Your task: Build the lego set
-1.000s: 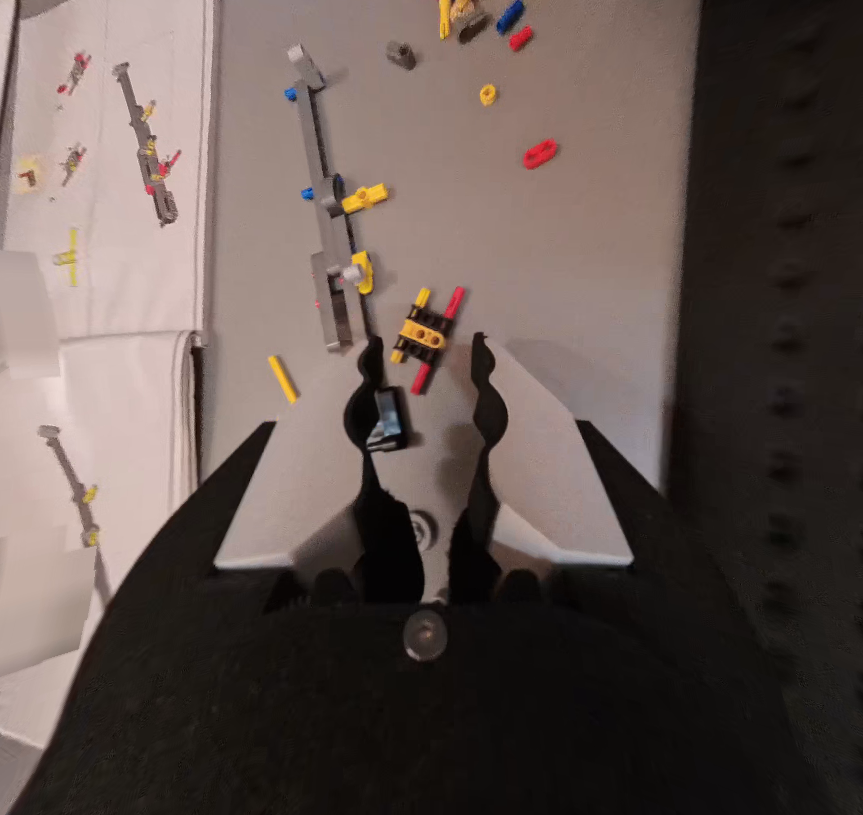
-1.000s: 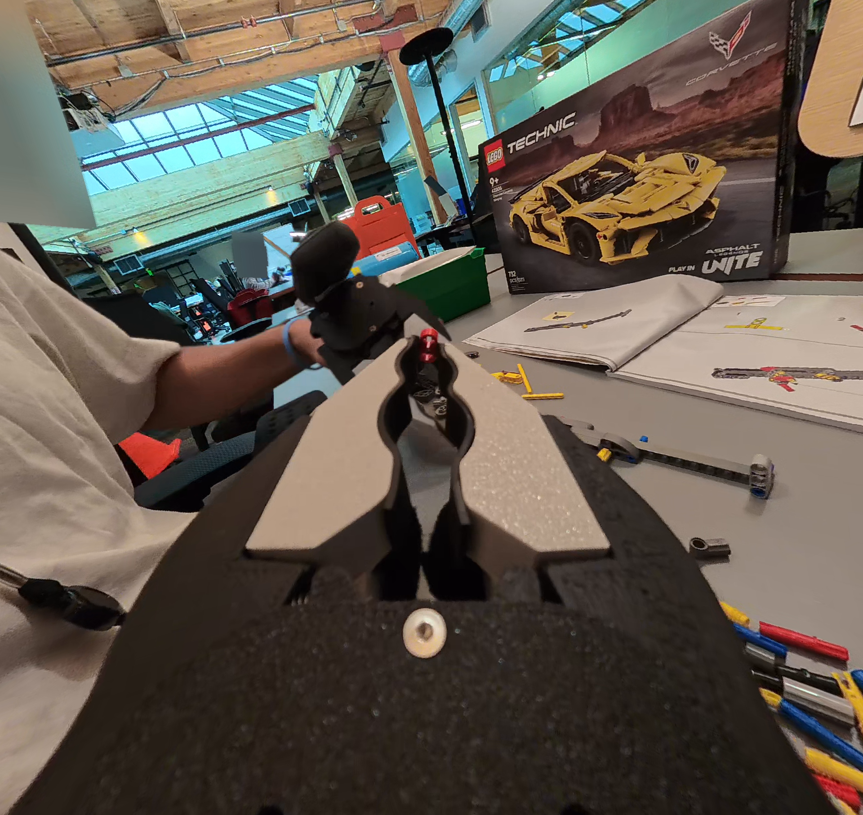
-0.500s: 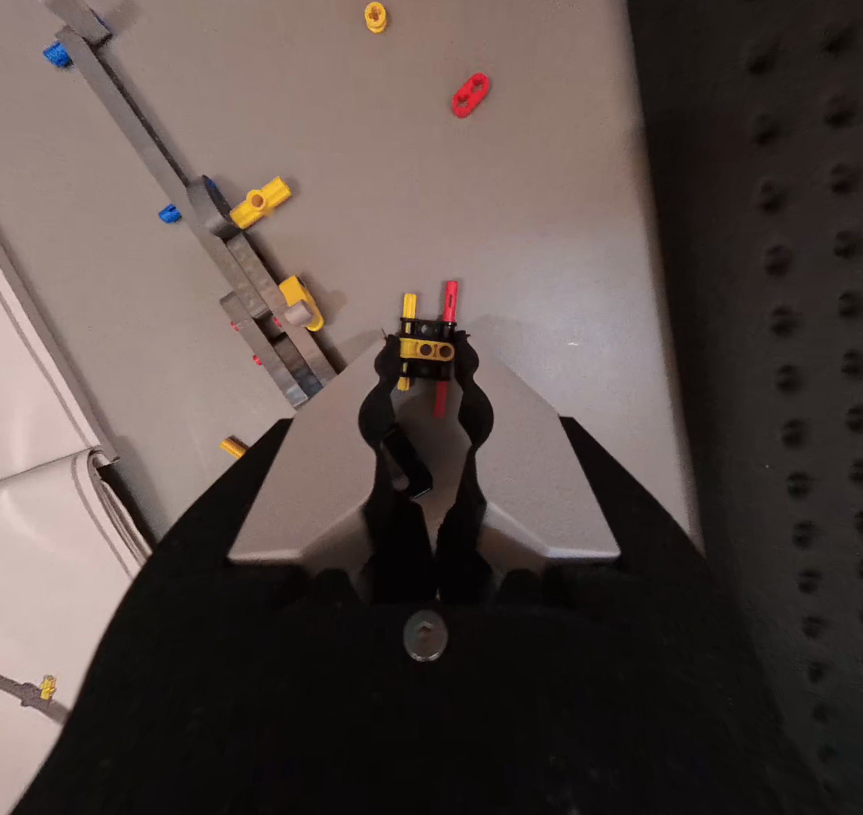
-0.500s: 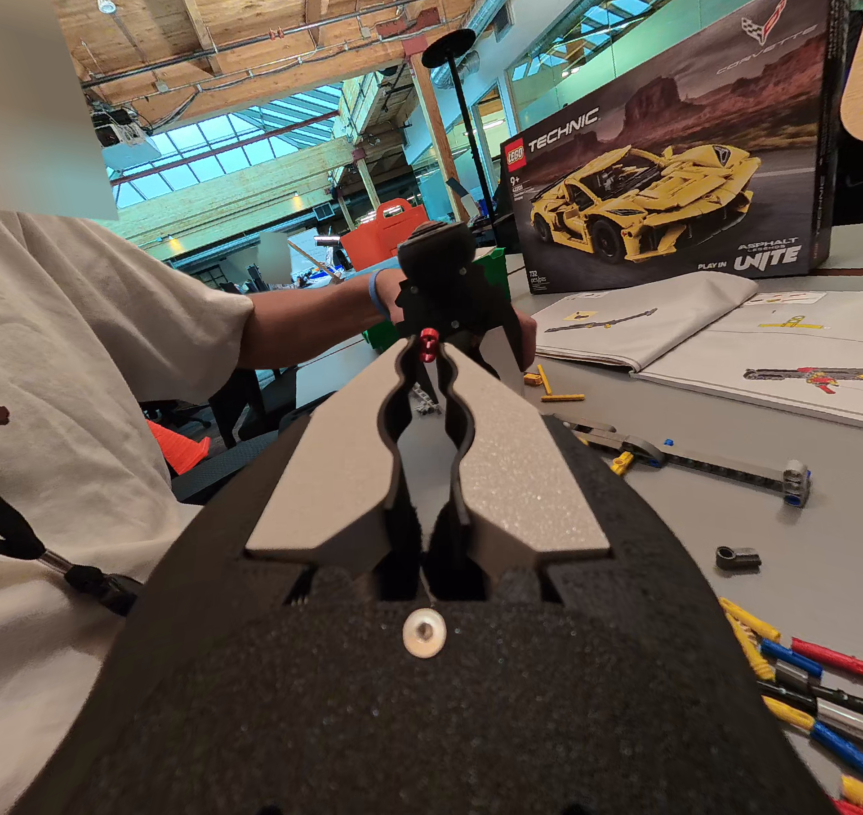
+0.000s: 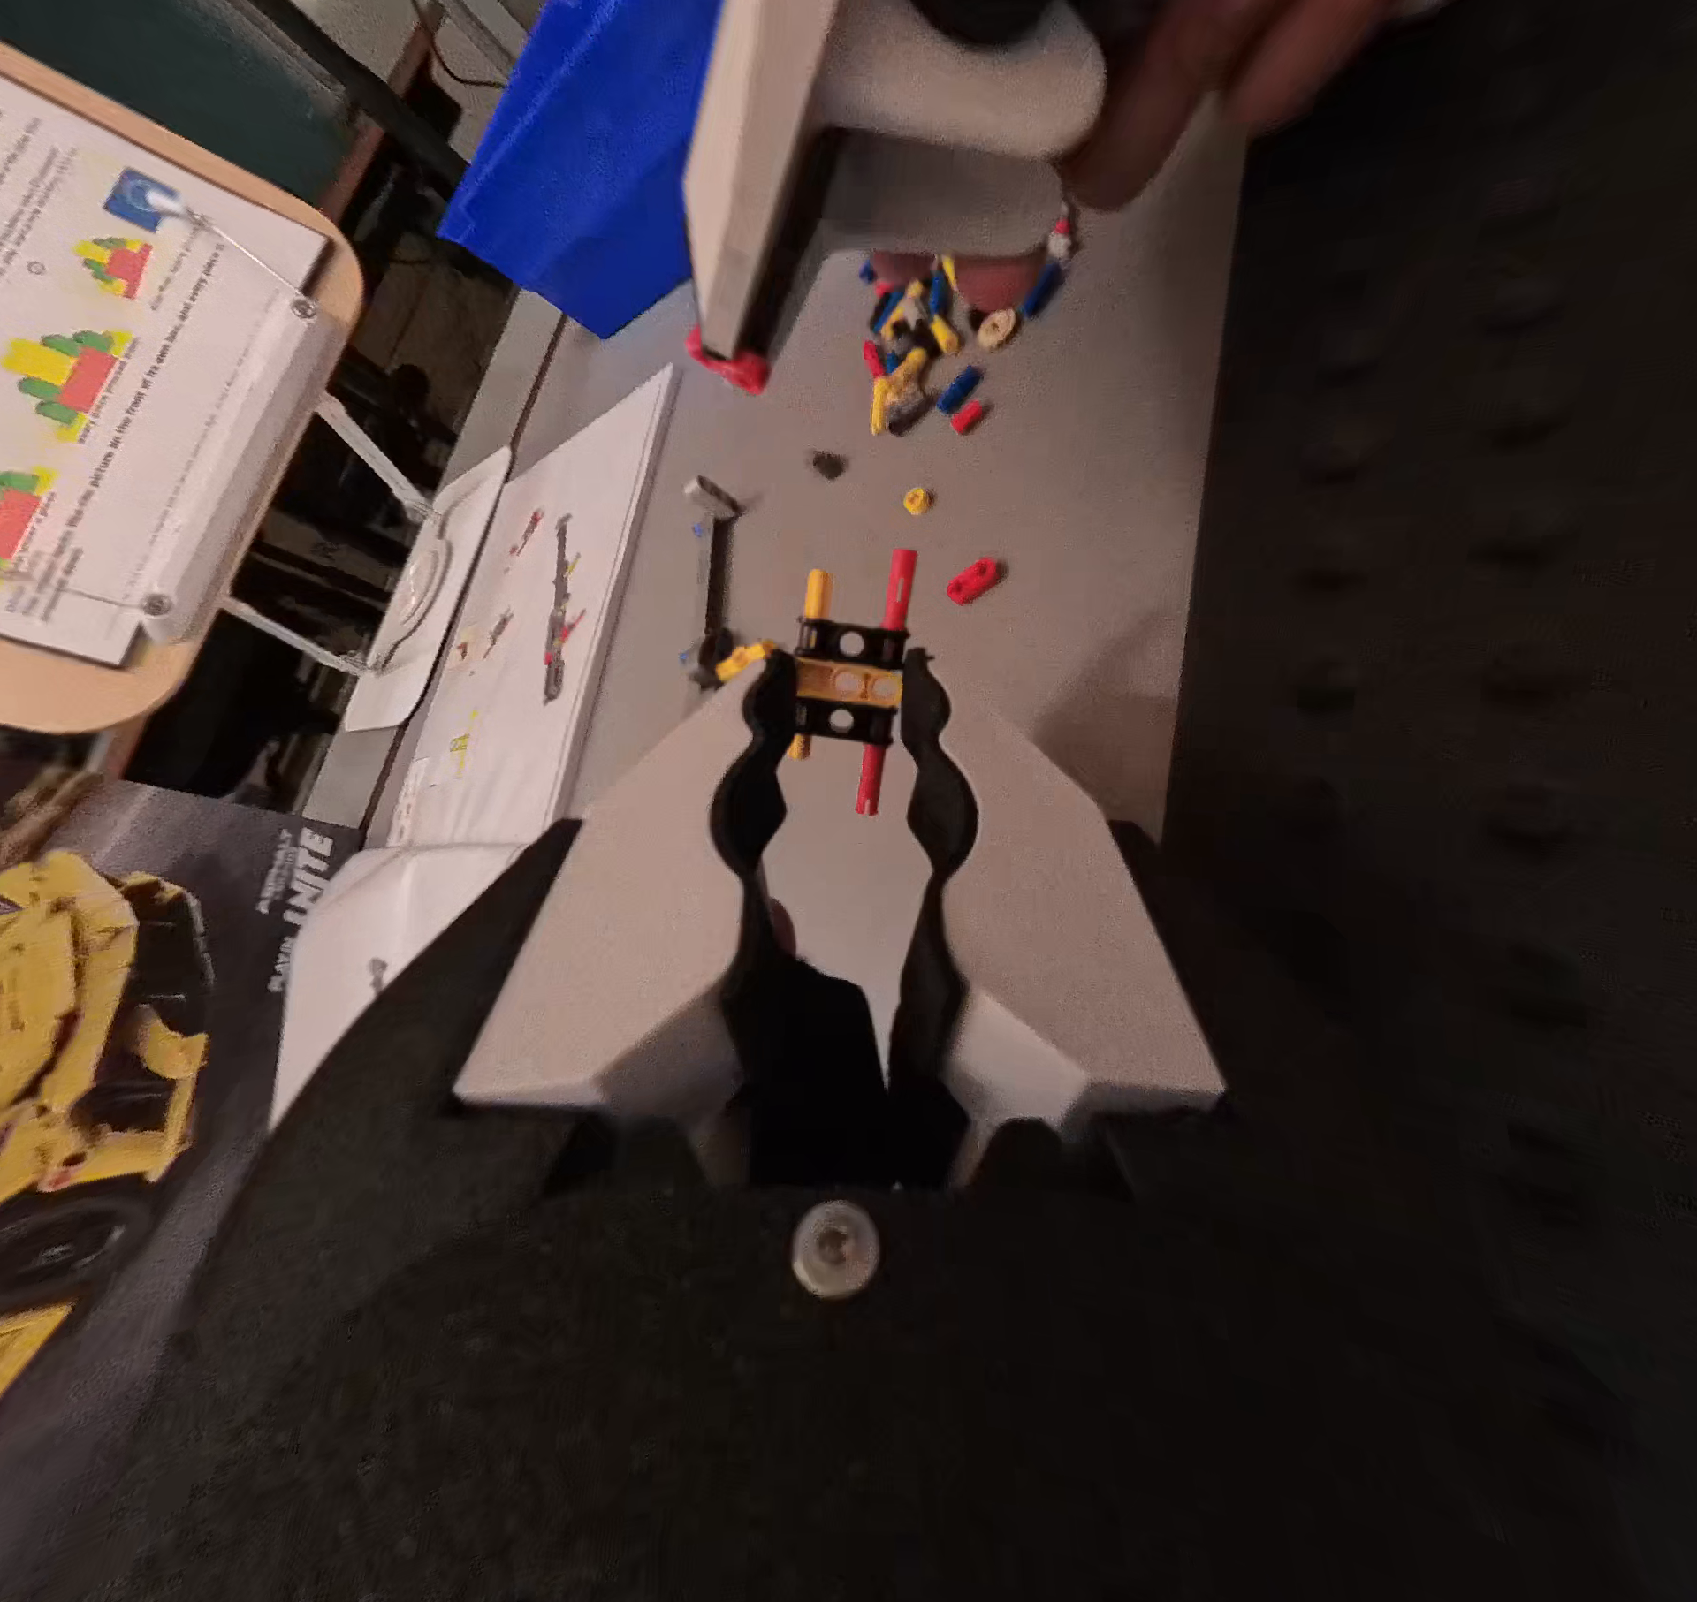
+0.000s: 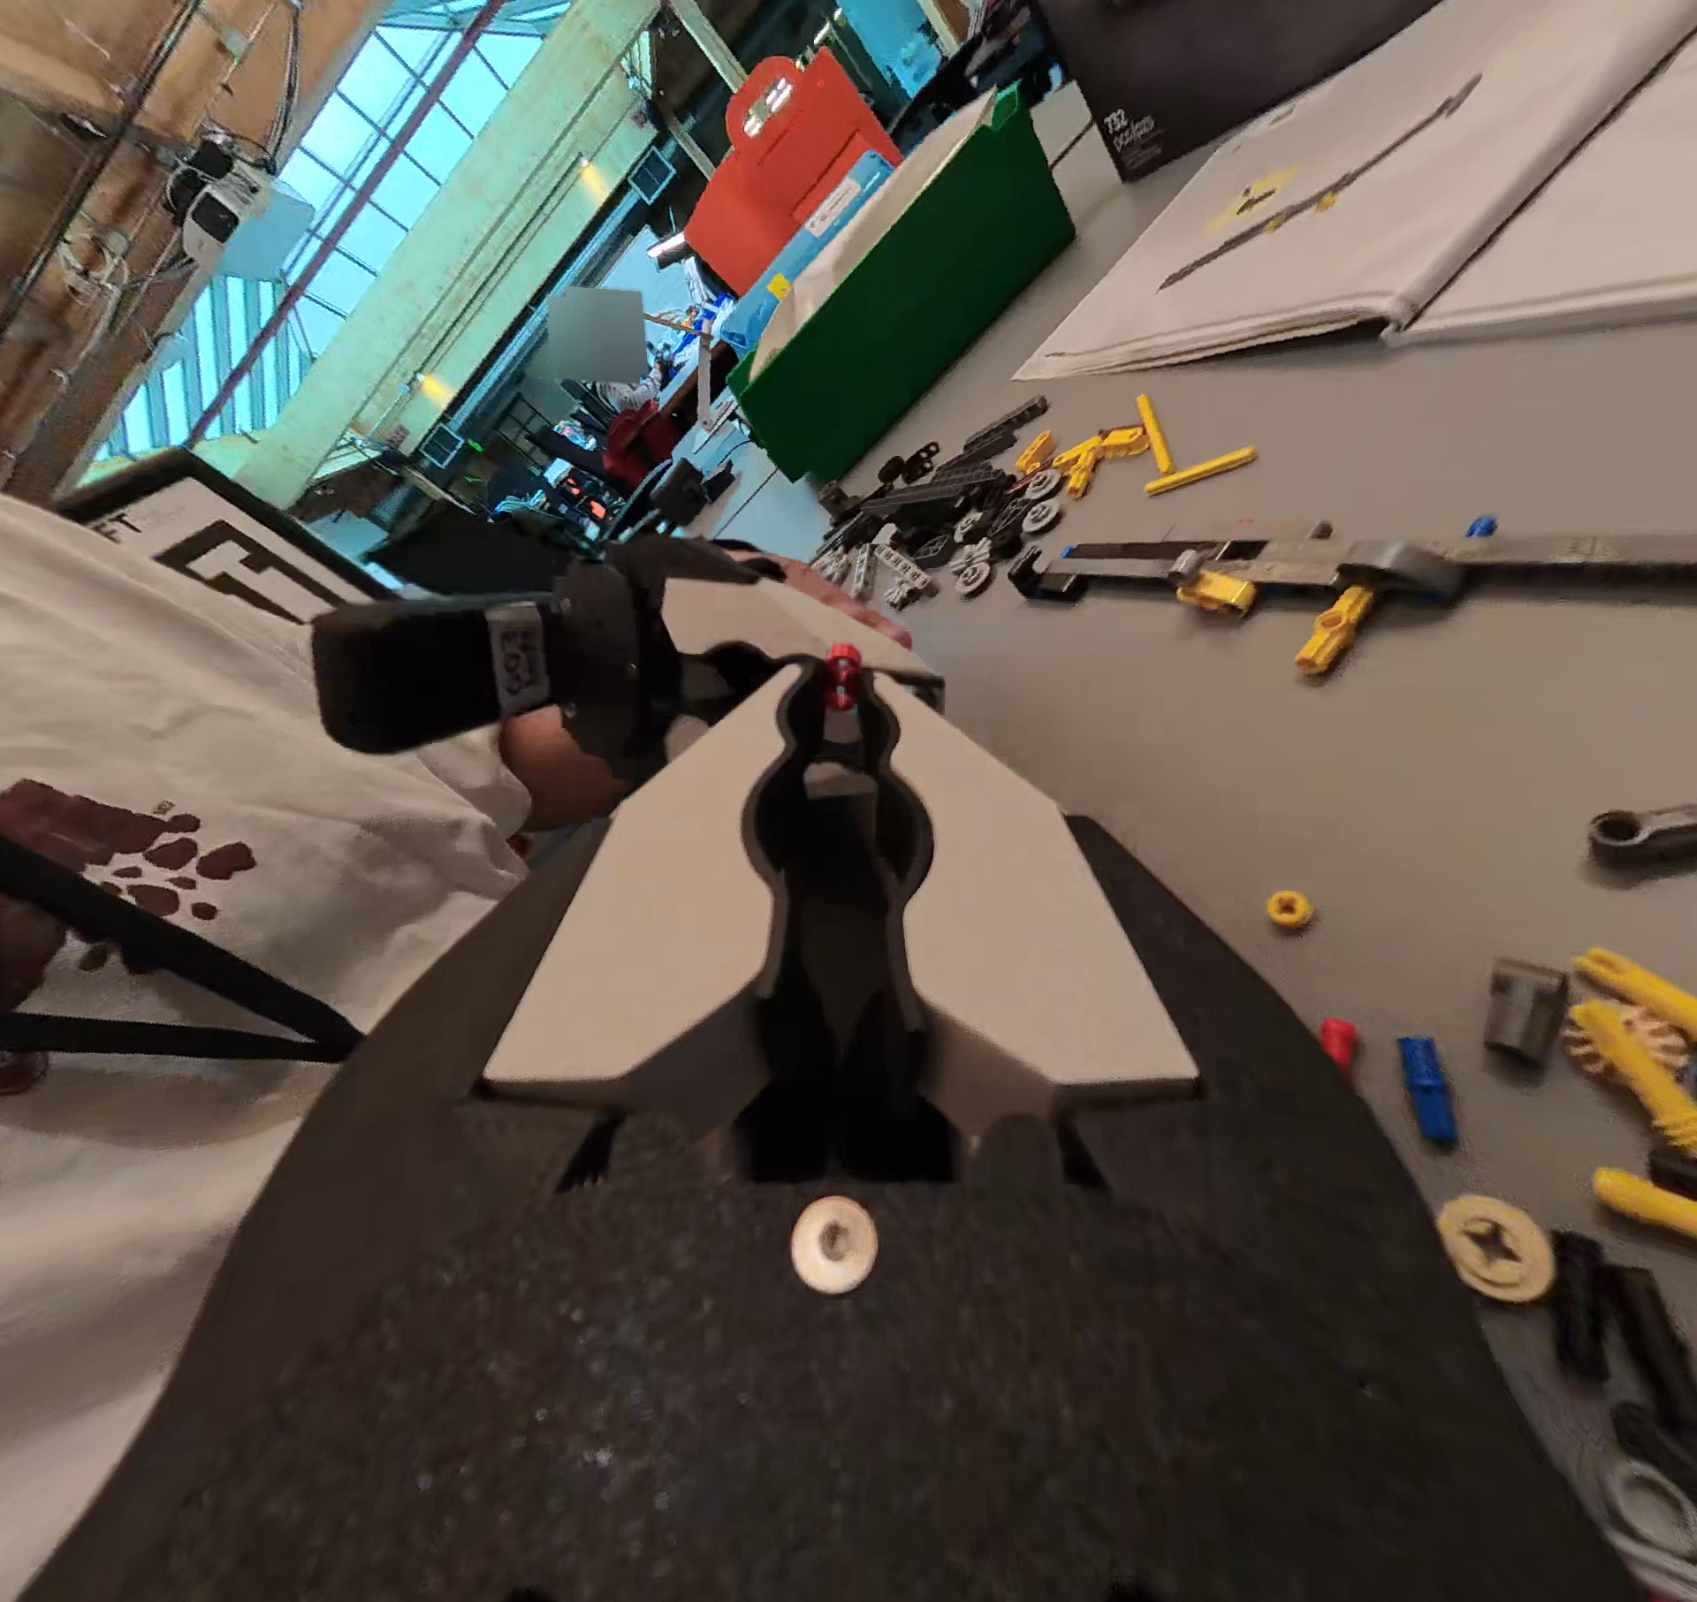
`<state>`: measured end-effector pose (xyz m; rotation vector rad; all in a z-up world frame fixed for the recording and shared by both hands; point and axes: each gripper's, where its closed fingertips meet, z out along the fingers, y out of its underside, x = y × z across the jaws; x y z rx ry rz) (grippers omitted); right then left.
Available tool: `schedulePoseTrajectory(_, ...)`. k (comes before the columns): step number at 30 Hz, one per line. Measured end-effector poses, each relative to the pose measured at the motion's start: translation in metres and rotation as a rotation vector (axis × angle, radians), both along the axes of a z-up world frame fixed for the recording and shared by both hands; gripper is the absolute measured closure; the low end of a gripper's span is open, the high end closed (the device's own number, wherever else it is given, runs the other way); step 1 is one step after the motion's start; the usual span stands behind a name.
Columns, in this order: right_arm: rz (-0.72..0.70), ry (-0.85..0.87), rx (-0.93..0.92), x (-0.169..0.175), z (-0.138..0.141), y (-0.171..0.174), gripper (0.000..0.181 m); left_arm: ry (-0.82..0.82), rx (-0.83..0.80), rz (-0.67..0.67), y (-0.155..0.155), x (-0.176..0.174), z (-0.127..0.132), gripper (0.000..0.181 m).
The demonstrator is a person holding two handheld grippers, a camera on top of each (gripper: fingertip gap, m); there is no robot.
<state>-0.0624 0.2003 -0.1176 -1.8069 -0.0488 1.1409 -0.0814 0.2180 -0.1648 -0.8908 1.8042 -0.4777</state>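
Left wrist view: printed set box [image 5: 138, 1053] by the table's [image 5: 1102, 475] left edge, open instruction booklet [image 5: 551, 603] beside it. Left gripper [image 5: 840, 686] pinches a small yellow-and-black assembly [image 5: 847, 684] above the table. Right gripper [image 6: 840, 686] clamps a small red pin [image 6: 839, 675].

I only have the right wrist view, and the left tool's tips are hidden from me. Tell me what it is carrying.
Observer: The left tool is shut on a small yellow-and-black assembly, gripped by its sides.
Operator: Report what sticks out of it.
Observer: A yellow axle and a longer red axle run through it, side by side.
Operator: Say where my tool sits from there.
Observer: Your right tool, with a red pin at its tip, hangs beyond the assembly, in front of a blue bin.
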Motion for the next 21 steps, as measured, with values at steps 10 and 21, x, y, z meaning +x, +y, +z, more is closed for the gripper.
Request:
schedulePoseTrajectory(10,0.112,-0.274,0.039,-0.016,-0.018,-0.004,0.175,0.039,-0.215,-0.164,-0.022,-0.005,-0.004,0.159)
schedulePoseTrajectory(21,0.164,-1.002,0.513,-0.031,-0.037,-0.022,0.175,0.064,-0.169,-0.228,-0.033,-0.008,-0.012,0.159)
